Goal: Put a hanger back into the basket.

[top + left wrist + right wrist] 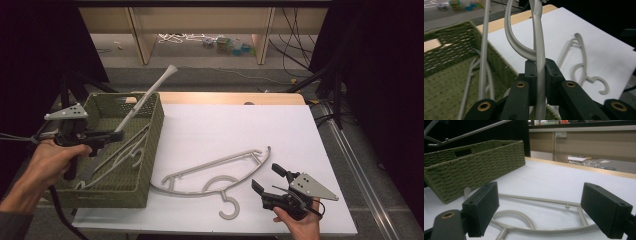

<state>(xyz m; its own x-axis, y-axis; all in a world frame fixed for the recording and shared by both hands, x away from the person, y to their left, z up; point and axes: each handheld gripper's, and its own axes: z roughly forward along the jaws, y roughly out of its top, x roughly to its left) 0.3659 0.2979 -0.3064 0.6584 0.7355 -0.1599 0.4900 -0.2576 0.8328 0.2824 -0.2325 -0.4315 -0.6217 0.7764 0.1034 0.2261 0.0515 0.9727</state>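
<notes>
Left gripper (116, 134) over green woven basket (155, 131), jaws clamped on grey hanger (537, 50); its arm juts up past basket's far rim, lower part hidden inside. More hangers in basket, count unclear. Second grey hanger (215, 167) flat on white tabletop (240, 125). Right gripper (267, 177) just beside it, jaws wide apart, holding nothing.
</notes>
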